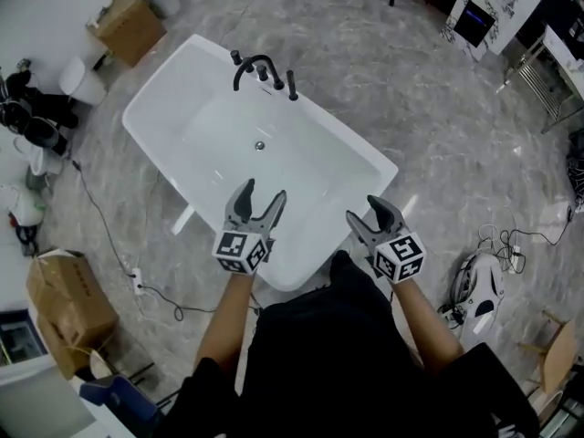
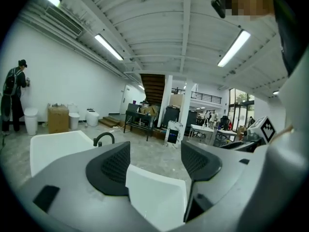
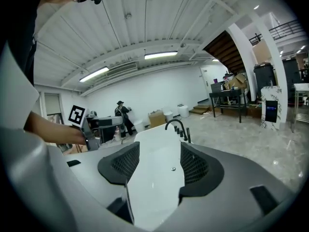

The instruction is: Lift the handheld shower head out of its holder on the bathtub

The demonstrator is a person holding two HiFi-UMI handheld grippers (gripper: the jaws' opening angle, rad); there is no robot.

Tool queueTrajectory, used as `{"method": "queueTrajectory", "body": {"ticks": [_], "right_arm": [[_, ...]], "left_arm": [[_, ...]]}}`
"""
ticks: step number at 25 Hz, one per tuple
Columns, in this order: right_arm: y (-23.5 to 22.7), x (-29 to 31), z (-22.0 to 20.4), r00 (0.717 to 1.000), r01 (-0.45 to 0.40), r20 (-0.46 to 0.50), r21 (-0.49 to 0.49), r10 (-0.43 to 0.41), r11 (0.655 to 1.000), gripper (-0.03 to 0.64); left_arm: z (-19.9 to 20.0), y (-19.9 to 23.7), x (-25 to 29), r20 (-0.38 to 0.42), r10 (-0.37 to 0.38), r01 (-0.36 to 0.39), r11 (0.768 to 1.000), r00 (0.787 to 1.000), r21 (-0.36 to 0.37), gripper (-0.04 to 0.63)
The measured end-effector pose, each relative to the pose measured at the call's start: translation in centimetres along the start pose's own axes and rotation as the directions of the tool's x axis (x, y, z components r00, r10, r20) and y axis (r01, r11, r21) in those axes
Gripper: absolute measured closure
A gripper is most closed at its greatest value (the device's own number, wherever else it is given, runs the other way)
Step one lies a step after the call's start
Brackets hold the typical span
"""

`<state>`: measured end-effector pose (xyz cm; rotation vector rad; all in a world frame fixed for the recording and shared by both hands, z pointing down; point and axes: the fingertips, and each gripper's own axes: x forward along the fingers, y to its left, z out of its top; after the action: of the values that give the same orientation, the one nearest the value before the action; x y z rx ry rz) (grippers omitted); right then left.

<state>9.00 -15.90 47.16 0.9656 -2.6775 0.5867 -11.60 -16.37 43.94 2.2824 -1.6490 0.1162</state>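
Shower head [image 1: 292, 86] upright on bathtub [image 1: 139, 121] rim | faucet [image 1: 255, 66] just beside

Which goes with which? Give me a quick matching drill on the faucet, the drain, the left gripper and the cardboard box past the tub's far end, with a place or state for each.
Things:
1. faucet
2. drain
3. left gripper
4. cardboard box

Places or states:
A. on the floor beyond the bathtub, towards the far left
B. jaws open, above the bathtub's near end
C. black, standing on the bathtub's far rim
D. set in the bathtub's bottom

Pairs: 1-C, 2-D, 3-B, 4-A
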Motion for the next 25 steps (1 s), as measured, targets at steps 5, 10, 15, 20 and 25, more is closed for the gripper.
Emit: {"method": "queueTrajectory", "body": {"ticks": [5, 10, 15, 20, 25], "right_arm": [[-2.9, 3.0, 0.6, 0.997, -0.072, -0.040, 0.009, 0.072, 0.997, 0.383], [-7.2, 5.7, 1.1, 0.994, -0.099, -0.042, 0.045, 0.101, 0.994, 0.383], [-11.3, 8.2, 1.4, 0.993, -0.105, -0.053, 0.075, 0.109, 0.992, 0.383], [-12.5, 11.9, 1.6, 0.983, -0.159, -0.095, 0.026, 0.160, 0.987, 0.383], [-13.2, 14.3, -0.1, 0.968, -0.208, -0.154, -0.060, 0.197, 0.976, 0.383]], "left_arm": [[0.6, 1.8, 5.5, -0.008, 0.064, -0.065, 0.996, 0.998, -0.056, 0.290], [0.6, 2.5, 11.8, 0.016, 0.117, -0.114, 0.983, 0.993, -0.142, 0.290], [-0.8, 3.0, 17.2, -0.033, 0.125, -0.128, 0.987, 0.992, -0.098, 0.290], [-1.1, 5.6, 20.7, -0.045, 0.140, -0.143, 0.987, 0.989, -0.069, 0.290], [-2.6, 6.7, 24.1, -0.053, 0.138, -0.140, 0.989, 0.989, -0.043, 0.290]]}}
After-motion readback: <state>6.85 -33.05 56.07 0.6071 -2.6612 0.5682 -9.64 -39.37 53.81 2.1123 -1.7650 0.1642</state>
